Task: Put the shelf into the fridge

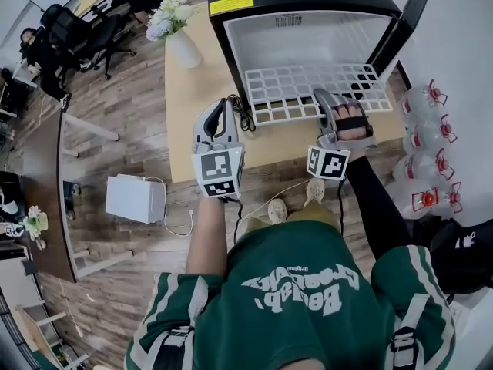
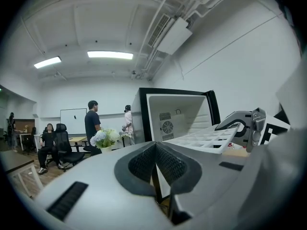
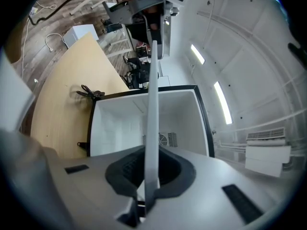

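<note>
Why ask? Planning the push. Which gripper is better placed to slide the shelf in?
Right, probably: the right gripper is shut on the shelf, whose far end is at the open fridge; the left gripper is shut, empty.

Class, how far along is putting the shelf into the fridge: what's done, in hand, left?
Done: the fridge door is open, the shelf at its opening. In hand: the right hand-held gripper is shut on the shelf's front edge; the left hand-held gripper is shut, empty. Left: sliding the shelf in; most of it sticks out over the table.
</note>
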Available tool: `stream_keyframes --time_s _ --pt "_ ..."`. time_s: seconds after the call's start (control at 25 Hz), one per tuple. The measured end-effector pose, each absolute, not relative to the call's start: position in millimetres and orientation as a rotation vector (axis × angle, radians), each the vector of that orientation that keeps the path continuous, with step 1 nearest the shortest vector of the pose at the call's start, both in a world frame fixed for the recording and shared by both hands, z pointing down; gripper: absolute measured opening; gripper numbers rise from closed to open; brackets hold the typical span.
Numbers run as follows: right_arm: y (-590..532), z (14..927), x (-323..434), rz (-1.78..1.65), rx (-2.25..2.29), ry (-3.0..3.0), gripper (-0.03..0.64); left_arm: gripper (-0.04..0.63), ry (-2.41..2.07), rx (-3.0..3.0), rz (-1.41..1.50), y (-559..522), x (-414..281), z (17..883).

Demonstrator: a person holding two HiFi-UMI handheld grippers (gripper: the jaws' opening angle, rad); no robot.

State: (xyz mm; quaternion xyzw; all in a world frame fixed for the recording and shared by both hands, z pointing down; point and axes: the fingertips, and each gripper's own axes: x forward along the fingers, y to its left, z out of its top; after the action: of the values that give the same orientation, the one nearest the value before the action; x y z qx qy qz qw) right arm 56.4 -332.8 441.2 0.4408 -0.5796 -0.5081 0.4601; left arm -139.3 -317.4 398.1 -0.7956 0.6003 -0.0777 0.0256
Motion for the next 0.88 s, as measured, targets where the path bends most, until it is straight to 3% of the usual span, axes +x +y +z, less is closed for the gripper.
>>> stream_keyframes --time_s 0.88 --pt "-351.6 473.9 49.4 -1.328 1.074 -1.359 0.02 0.0 1.874 -2.459 -0.308 -314.9 -148.7 415.5"
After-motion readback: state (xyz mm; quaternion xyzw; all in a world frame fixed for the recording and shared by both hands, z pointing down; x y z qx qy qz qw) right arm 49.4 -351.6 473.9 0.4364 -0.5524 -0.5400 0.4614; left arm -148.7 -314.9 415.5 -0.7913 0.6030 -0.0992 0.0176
